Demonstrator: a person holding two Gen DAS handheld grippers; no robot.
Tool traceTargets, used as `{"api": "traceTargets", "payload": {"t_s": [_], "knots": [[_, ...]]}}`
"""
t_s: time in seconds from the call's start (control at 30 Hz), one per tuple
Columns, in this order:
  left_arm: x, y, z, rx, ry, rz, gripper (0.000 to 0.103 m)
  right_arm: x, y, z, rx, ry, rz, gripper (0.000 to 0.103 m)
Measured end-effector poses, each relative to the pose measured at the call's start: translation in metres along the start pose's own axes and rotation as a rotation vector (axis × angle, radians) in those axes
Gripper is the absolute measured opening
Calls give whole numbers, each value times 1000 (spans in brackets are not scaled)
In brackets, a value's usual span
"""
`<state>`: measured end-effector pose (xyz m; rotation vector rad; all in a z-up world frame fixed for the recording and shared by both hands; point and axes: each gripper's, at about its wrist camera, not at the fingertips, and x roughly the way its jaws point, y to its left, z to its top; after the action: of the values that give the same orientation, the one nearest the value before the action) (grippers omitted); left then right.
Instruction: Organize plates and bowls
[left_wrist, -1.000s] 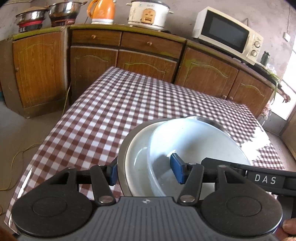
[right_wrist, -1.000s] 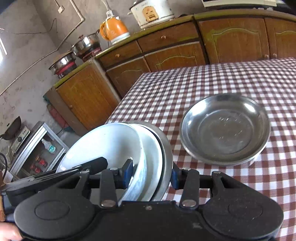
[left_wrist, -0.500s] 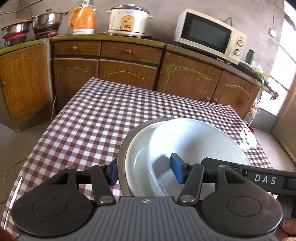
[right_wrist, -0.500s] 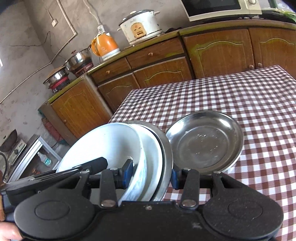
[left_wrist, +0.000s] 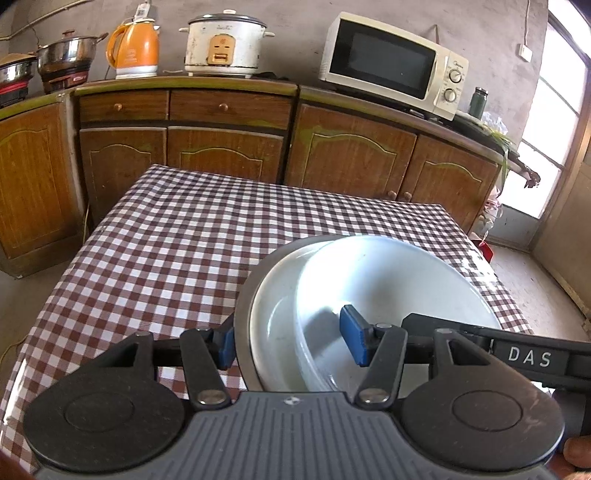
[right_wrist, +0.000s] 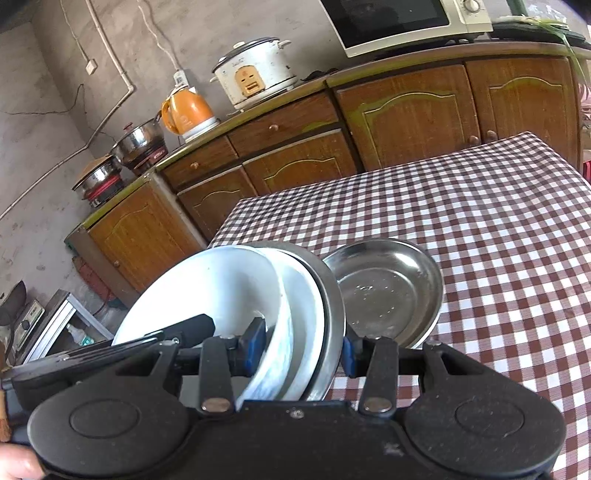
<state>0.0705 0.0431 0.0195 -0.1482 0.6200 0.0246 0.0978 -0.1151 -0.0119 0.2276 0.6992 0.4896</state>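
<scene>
white bowls (left_wrist: 388, 295) and steel plate sit clamped between both tools' pads.

Wooden cabinets (left_wrist: 229, 147), grey wall (left_wrist: 295, 22)

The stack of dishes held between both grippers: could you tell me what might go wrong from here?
1. The stack is nested loosely: the white bowl sits off-centre in the white plate, so it could slide out if tilted.
2. The left gripper and right gripper each clamp only one edge; uneven movement could twist the stack free.
3. The steel dish lies close beside the stack and could get knocked.
</scene>
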Motion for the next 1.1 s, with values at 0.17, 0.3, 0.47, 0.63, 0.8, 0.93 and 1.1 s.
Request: {"api": "traceTargets", "payload": {"t_s": [0.17,0.3,0.47,0.63,0.8,0.93,1.1], "knots": [[8,-6,5,8,4,-9,57,-1,-9,5,11,-7,-10,50],[14,-10,7,12,6,-16,57,1,-15,10,17,-11,-17,50],[21,-14,10,17,11,-24,57,4,-21,14,25,-14,-27,50],[29,-17,13,24,14,-29,57,7,-28,19,31,-14,-33,50],[35,-19,16,27,19,-32,57,11,-32,23,34,-13,-38,50],[41,-19,18,29,22,-32,57,18,-36,27,39,-9,-41,50],[51,-18,19,29,33,-33,57,29,-41,33,40,0,-44,50]]}}
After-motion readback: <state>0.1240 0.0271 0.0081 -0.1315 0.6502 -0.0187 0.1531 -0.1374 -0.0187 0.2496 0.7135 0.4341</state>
